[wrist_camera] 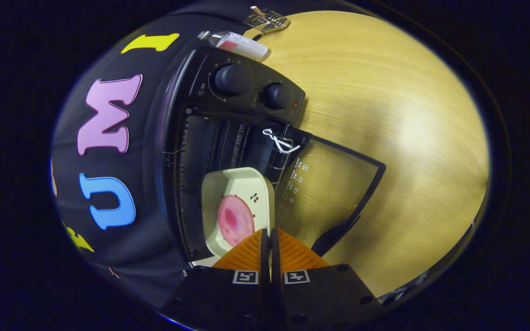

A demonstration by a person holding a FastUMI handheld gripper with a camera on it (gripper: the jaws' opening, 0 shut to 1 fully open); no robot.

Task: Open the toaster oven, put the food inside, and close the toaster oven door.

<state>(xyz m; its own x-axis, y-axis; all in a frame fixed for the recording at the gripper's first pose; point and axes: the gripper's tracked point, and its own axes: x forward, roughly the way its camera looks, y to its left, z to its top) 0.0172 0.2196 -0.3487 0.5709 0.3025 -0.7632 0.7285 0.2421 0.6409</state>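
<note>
The black toaster oven (228, 115) stands with its glass door (334, 184) folded down flat over the wooden table (398, 105). A cream square plate (239, 186) with a cherry print carries a round pink slice of food (235, 220). The plate sits in the oven's mouth, partly over the wire rack inside. My gripper (268, 233) is shut on the plate's near rim, its fingers pressed close together. The door's dark handle (338, 234) lies just beside the fingers, on the table side.
Two round knobs (232, 79) (278, 95) sit on the oven's control panel. A white cord loop (281, 140) hangs at the rack's edge. Beyond the oven lie a white tube (242, 43) and a small wire object (267, 19). Open table surface spreads past the door.
</note>
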